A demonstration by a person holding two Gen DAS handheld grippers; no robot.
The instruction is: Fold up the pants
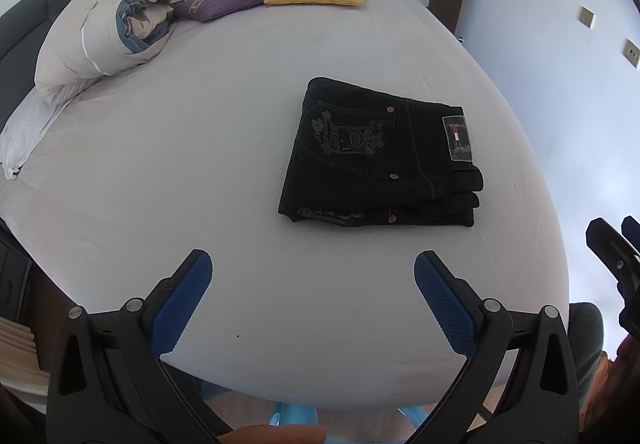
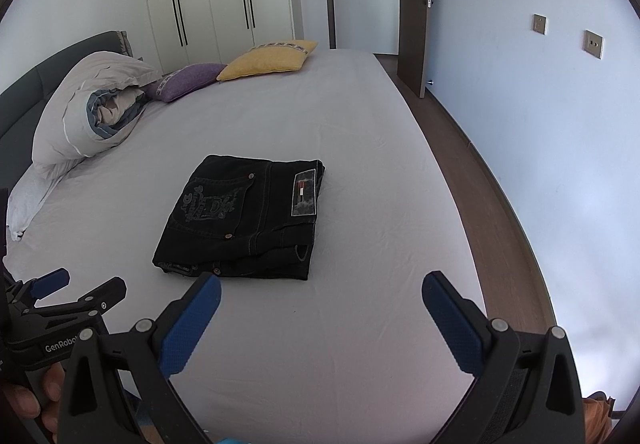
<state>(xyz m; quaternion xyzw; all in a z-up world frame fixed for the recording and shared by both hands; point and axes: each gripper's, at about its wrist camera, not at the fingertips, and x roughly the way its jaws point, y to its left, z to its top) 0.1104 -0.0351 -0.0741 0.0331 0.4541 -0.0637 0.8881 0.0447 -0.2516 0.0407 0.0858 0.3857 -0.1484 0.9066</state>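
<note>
Lay folded into a compact stack near the middle of the pale grey bed sheet (image 1: 160, 163): black denim pants with an embroidered back pocket (image 1: 376, 159). Hovered apart from it, empty, jaws spread wide: left black gripper with blue pads (image 1: 313, 268) and right black gripper with blue pads (image 2: 321, 290). Probably finished; could slump if nudged, since layers at the near edge sat uneven. Hidden: underside layers. Cut off: most of the hand (image 2: 24, 400) at the frame edge.
</note>
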